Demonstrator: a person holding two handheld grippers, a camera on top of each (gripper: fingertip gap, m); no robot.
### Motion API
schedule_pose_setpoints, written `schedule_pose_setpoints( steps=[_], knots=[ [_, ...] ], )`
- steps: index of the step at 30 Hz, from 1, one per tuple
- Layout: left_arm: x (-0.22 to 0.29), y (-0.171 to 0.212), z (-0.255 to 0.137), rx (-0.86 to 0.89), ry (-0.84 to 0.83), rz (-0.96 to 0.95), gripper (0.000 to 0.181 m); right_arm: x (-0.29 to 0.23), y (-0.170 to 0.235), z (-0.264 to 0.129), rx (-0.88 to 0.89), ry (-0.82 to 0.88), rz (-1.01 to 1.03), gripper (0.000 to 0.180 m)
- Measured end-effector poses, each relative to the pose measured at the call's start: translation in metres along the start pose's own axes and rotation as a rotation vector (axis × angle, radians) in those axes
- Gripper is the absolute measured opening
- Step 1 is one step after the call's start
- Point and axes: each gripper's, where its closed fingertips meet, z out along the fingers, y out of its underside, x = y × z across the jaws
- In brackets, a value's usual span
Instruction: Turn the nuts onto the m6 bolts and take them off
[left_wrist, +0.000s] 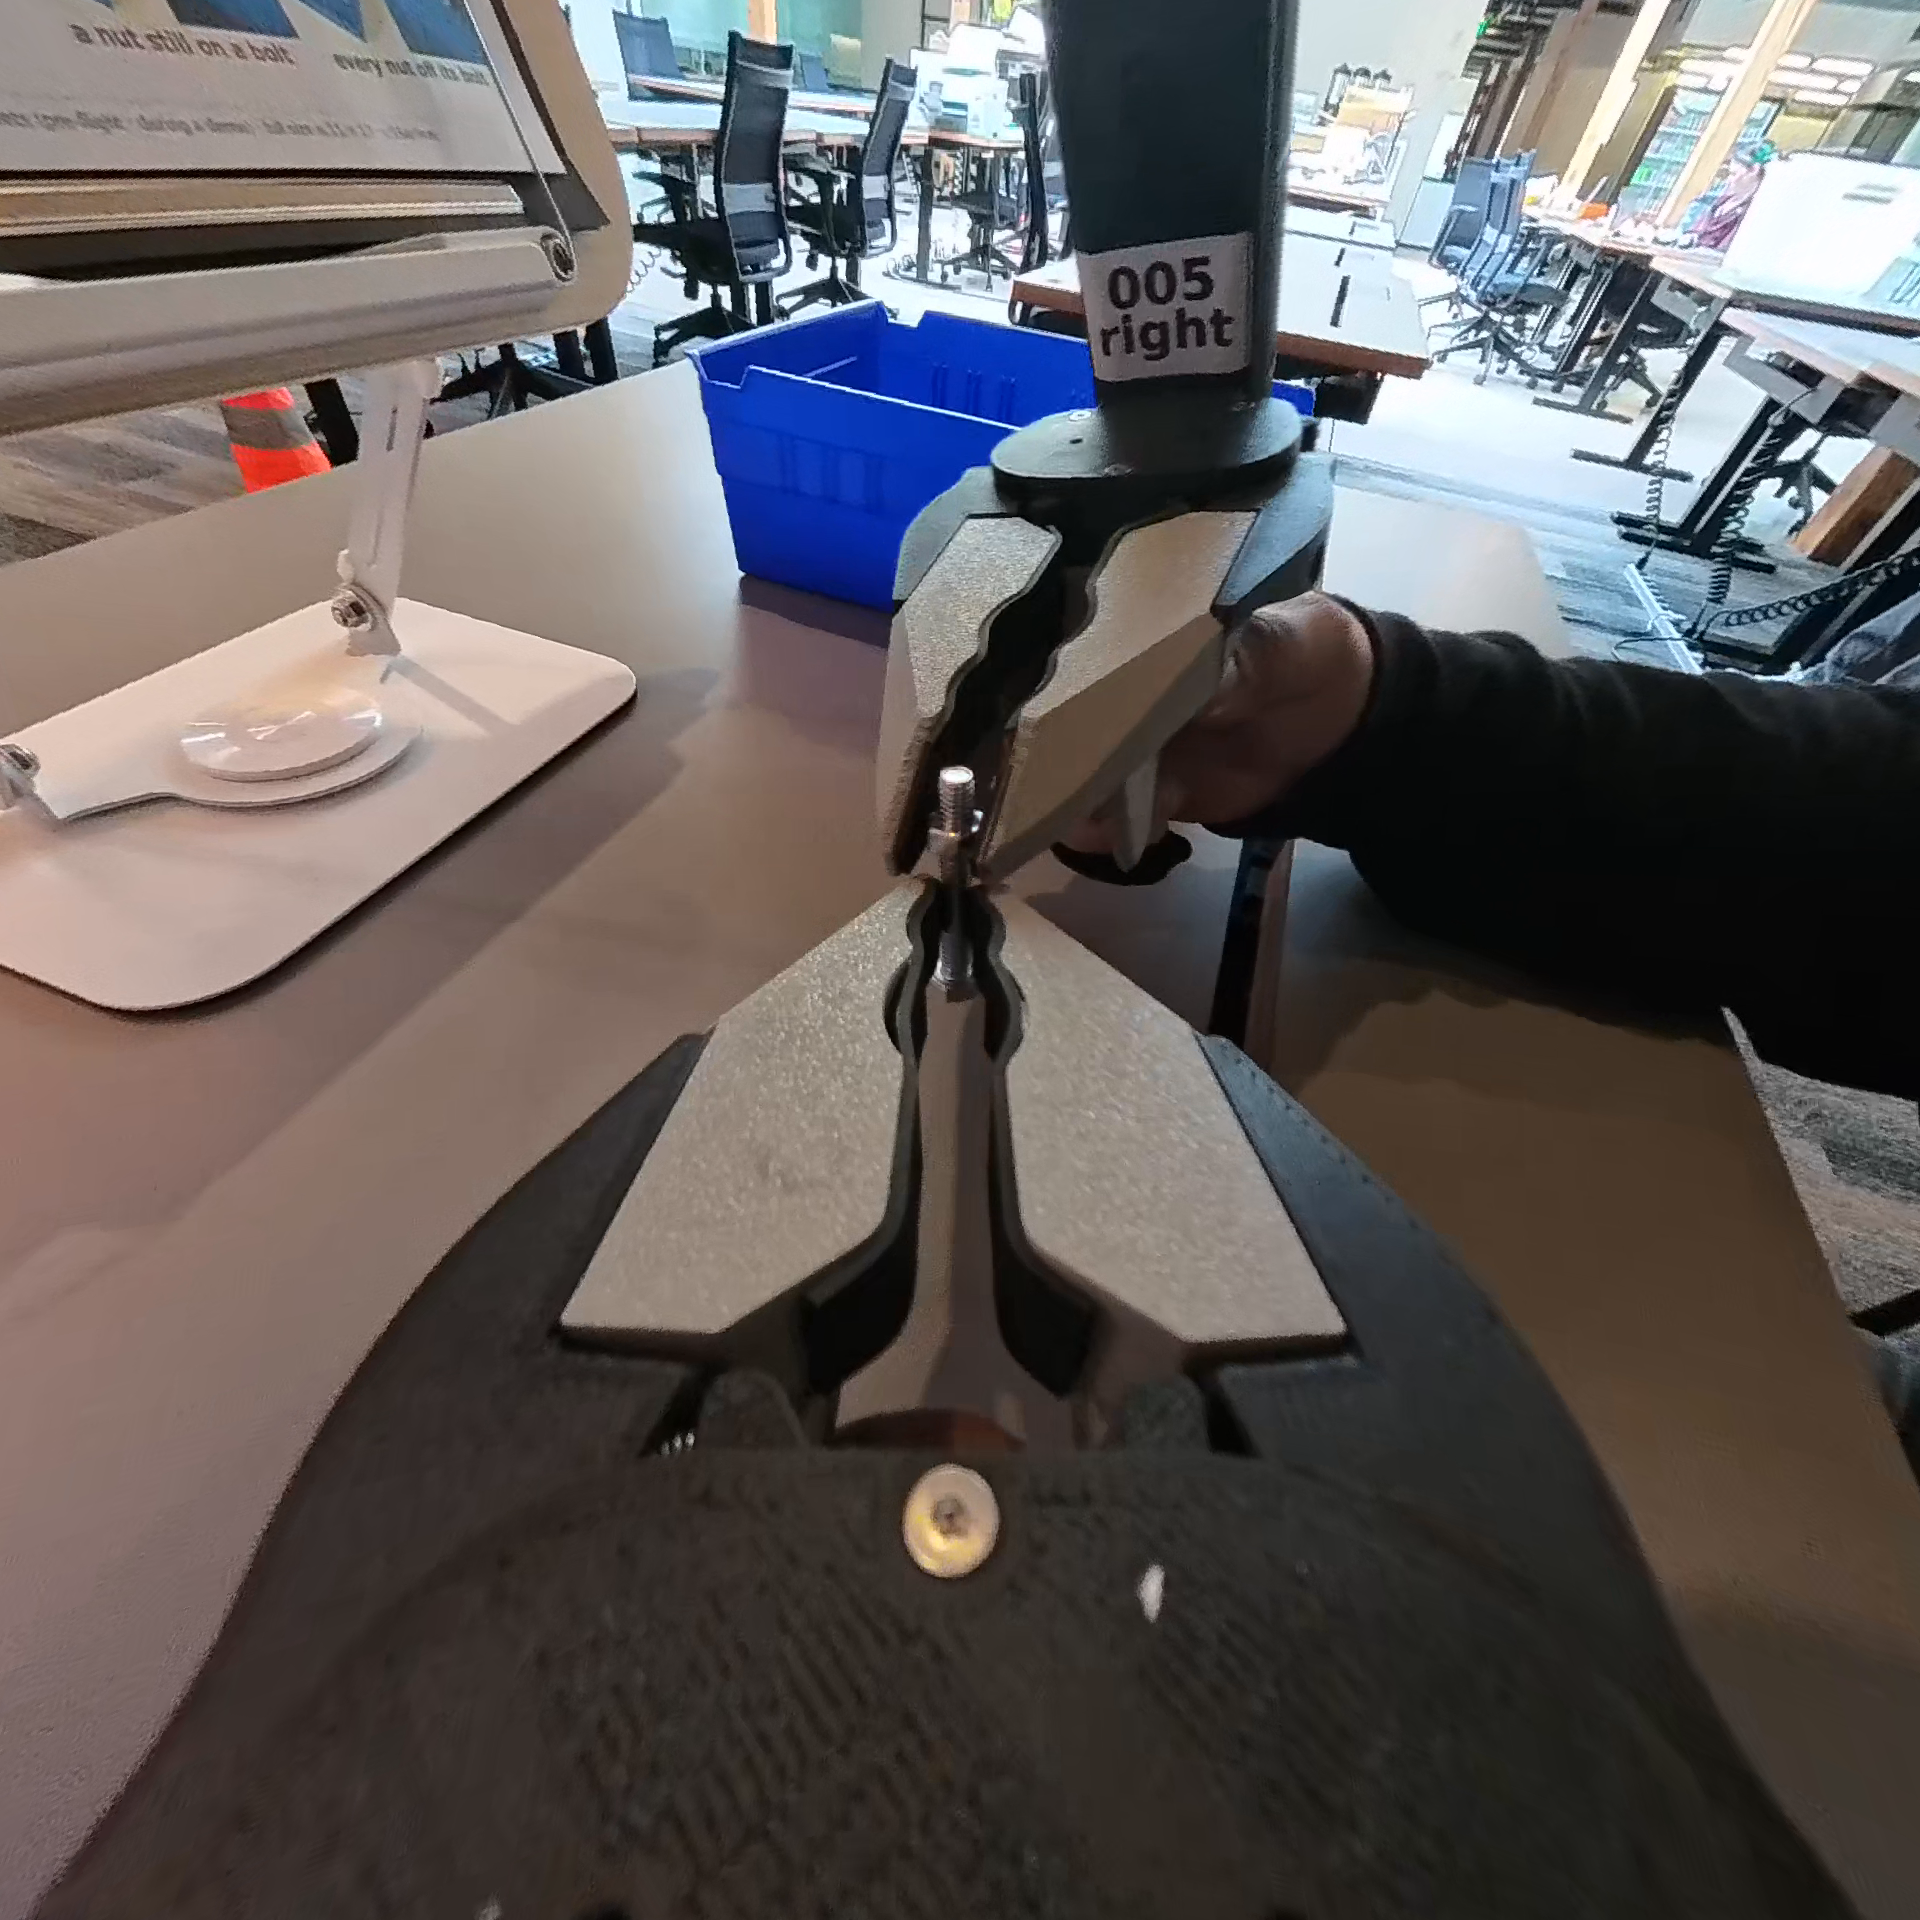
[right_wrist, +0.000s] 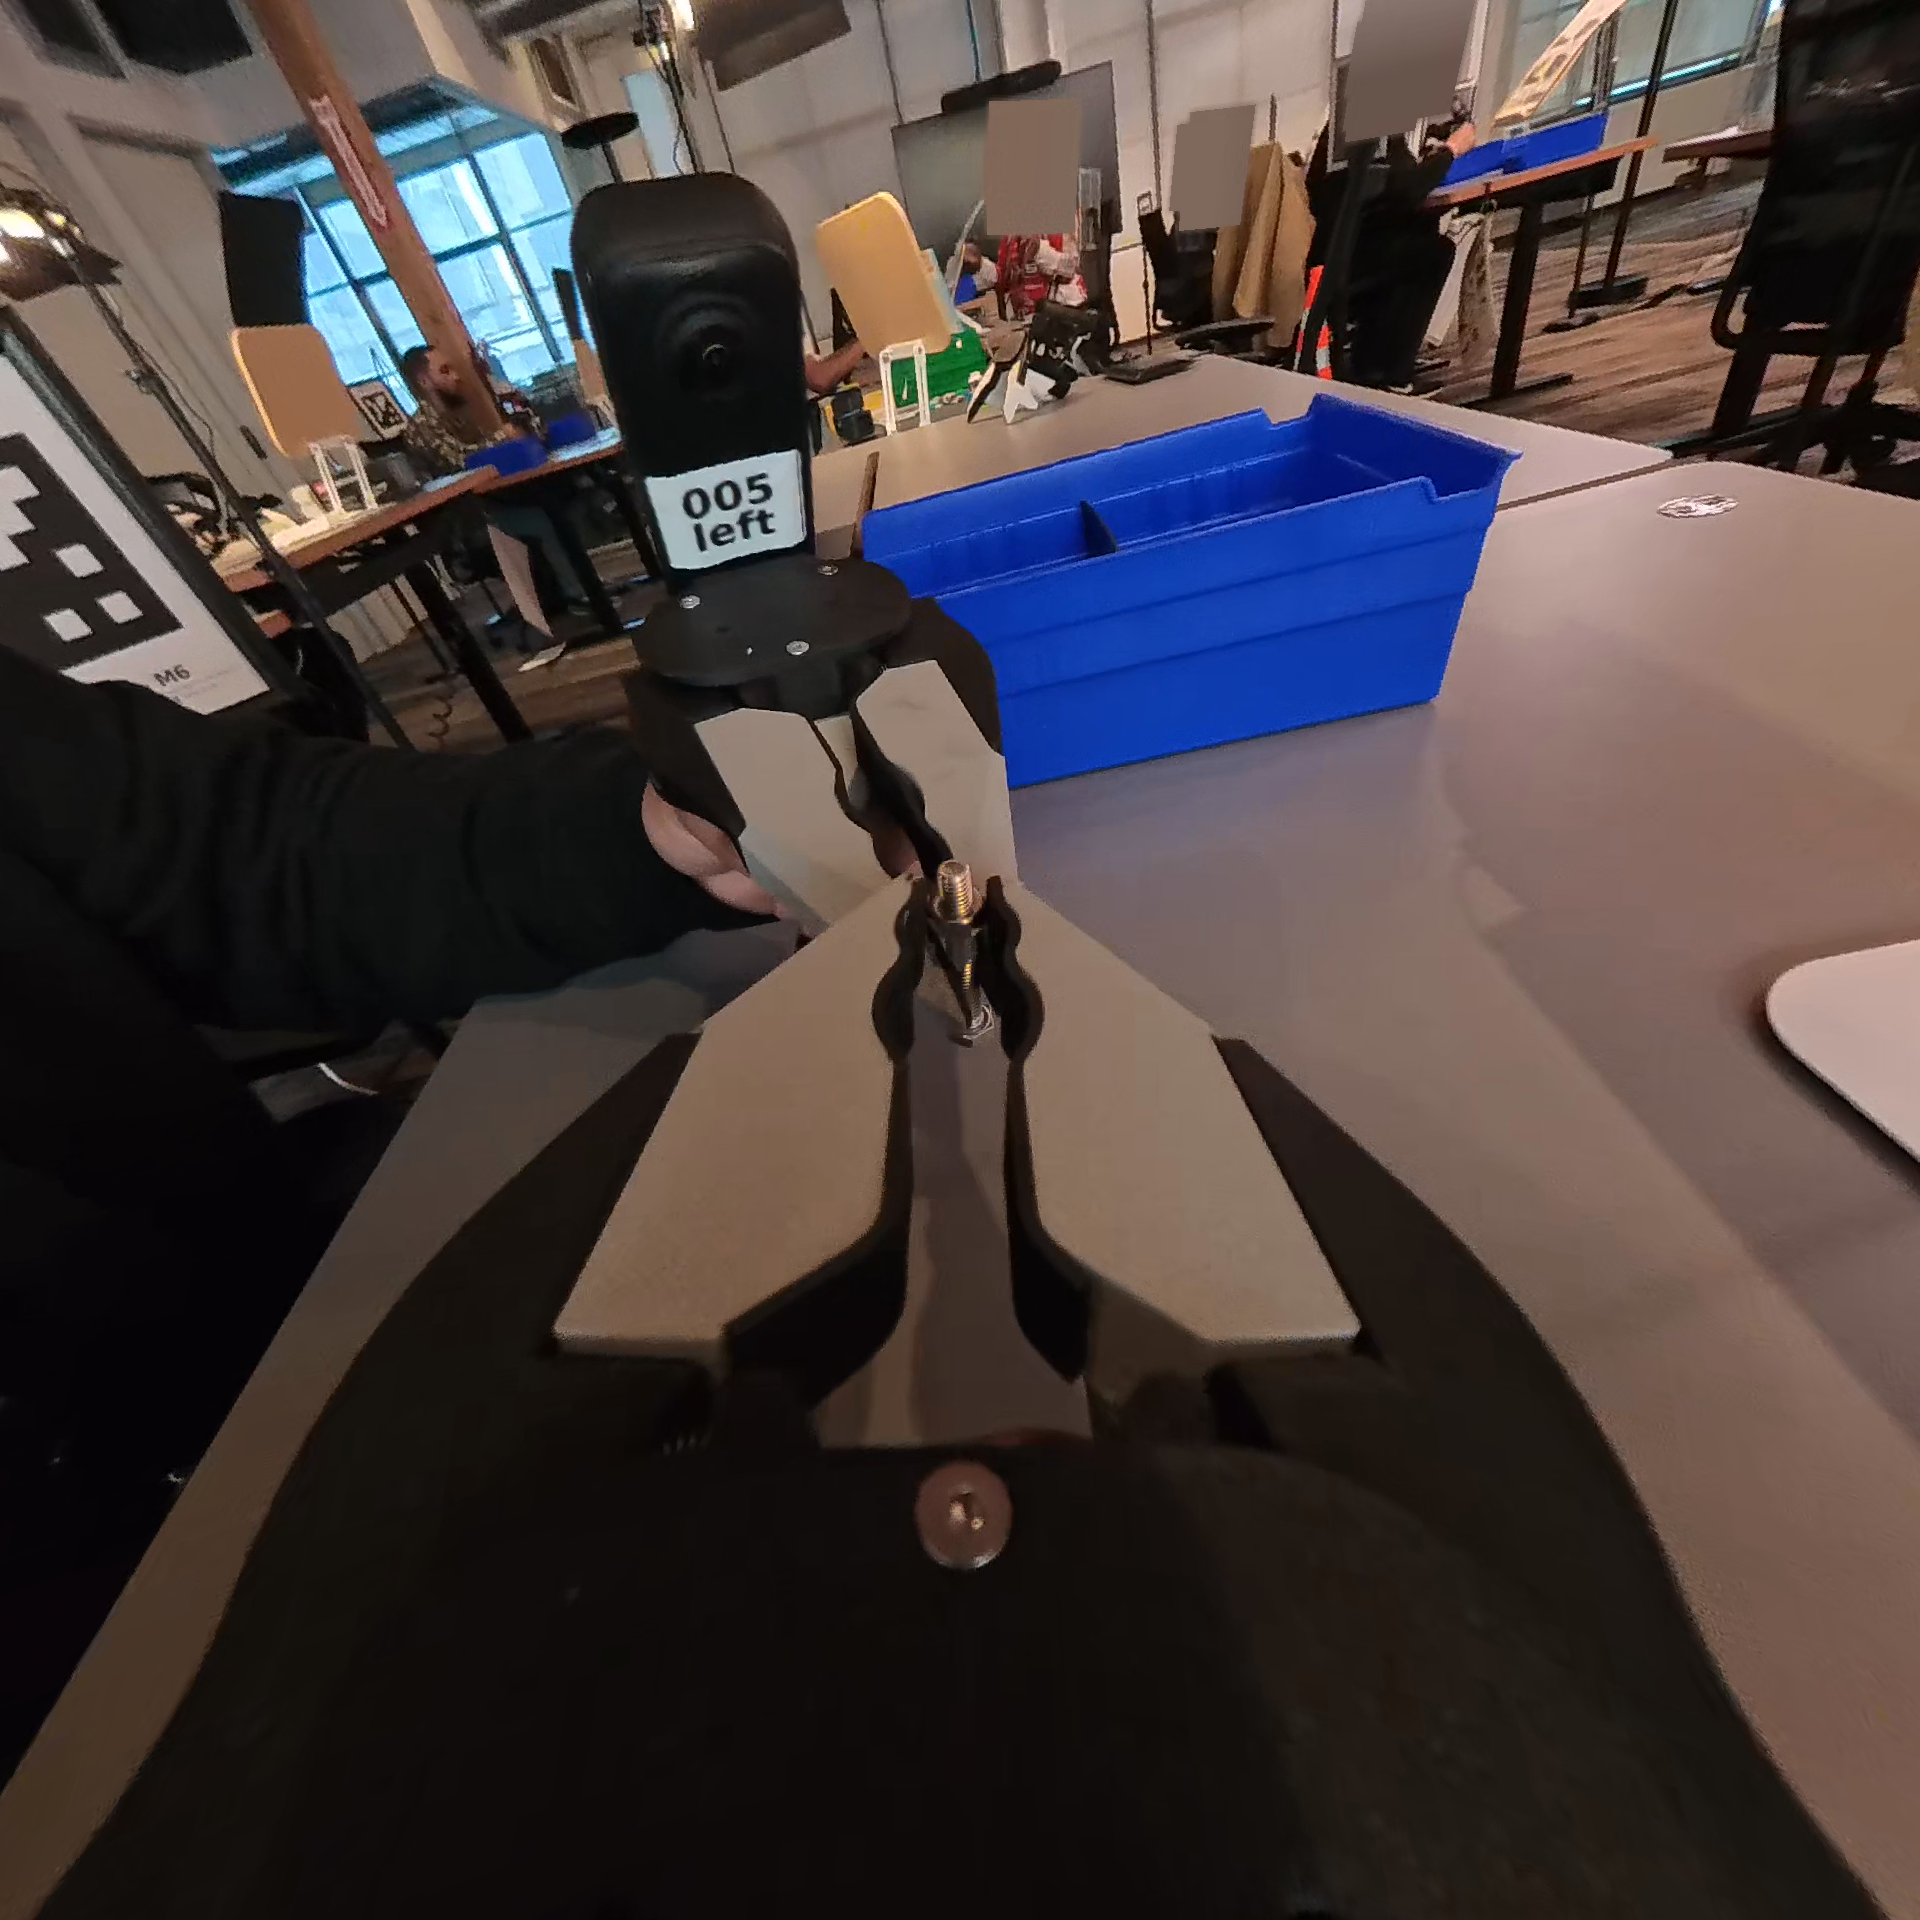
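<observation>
A silver M6 bolt (left_wrist: 954, 800) stands upright between the two grippers, above the grey table (left_wrist: 468, 1039). My left gripper (left_wrist: 951, 899) comes from below and is shut on the bolt's lower shank. My right gripper (left_wrist: 940, 857) comes down from above and is shut on the nut (left_wrist: 966, 829) threaded on the bolt. In the right wrist view, my right gripper (right_wrist: 951, 902) pinches the nut (right_wrist: 951, 914), with the bolt's threaded end (right_wrist: 953, 885) poking past the tips. The left gripper (right_wrist: 920, 862) sits just behind it. The two sets of fingertips nearly touch.
A blue divided bin (left_wrist: 831, 468) stands on the table behind the grippers; it also shows in the right wrist view (right_wrist: 1195, 623). A white stand with an instruction sheet (left_wrist: 312, 831) is at the left. A person's sleeved arms hold both grippers. Office desks and chairs lie beyond. Less than 4 cm separates the two grippers' tips.
</observation>
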Motion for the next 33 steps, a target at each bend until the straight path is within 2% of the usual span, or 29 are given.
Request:
schedule_pose_setpoints(
  steps=[12, 19, 33],
  knots=[
    [-0.01, 0.008, 0.002, -0.029, -0.045, -0.007, 0.003, 0.011, 0.005, 0.002, -0.038, 0.088, -0.009, 0.007],
    [-0.016, 0.018, 0.005, -0.085, -0.082, 0.005, 0.026, 0.021, -0.001, -0.008, -0.008, 0.13, 0.016, 0.007],
    [-0.025, 0.025, 0.005, -0.114, -0.128, 0.005, 0.026, 0.038, -0.003, -0.023, -0.039, 0.252, 0.021, 0.007]
  ],
)
